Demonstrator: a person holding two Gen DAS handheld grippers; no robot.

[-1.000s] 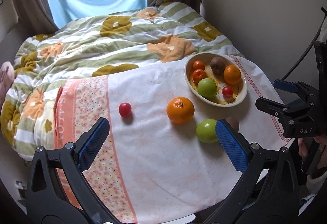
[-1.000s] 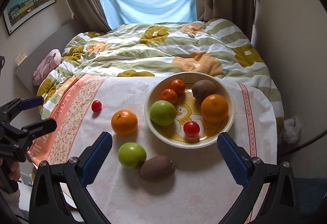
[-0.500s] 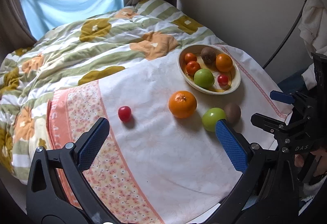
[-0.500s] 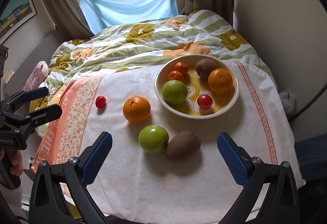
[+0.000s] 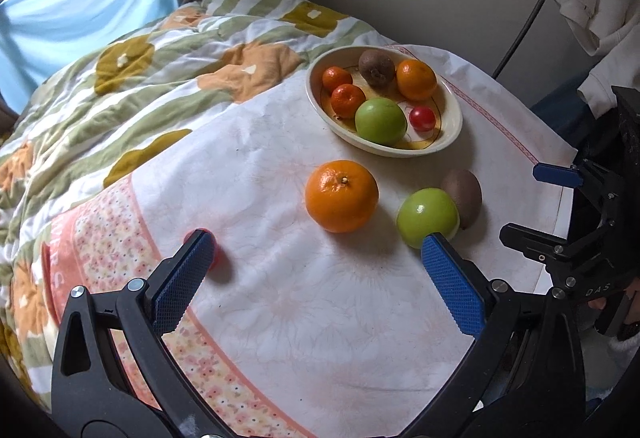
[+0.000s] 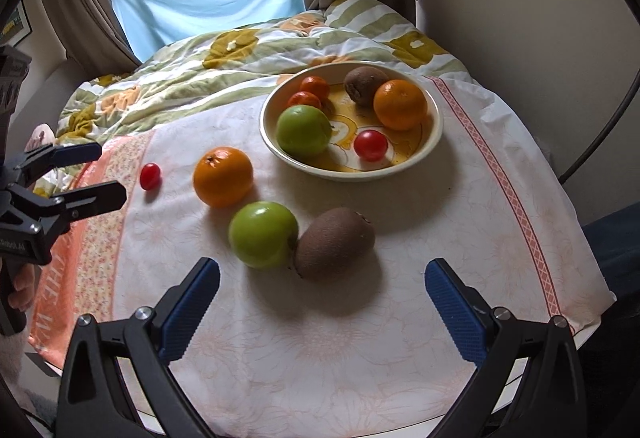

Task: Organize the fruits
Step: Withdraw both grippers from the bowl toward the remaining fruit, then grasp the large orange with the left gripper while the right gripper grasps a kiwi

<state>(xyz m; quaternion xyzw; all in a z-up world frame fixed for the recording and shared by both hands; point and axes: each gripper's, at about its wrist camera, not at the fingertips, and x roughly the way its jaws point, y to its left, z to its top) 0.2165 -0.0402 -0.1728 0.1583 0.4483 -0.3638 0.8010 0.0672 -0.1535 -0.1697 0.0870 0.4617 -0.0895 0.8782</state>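
Both sets of jaws stand wide apart and hold nothing. The left gripper has black arms and blue, cross-hatched pads; its left pad hides most of a small glossy cherry tomato. Ahead between its jaws sits a dimpled round orange. Just past its right pad a smooth green apple touches a fuzzy brown kiwi. The right gripper frames the same apple and kiwi close ahead between its jaws. Farther ahead, a shallow cream bowl holds more fruit. A thin white printed cloth covers the tabletop; its near edge is cut off behind the gripper arms.
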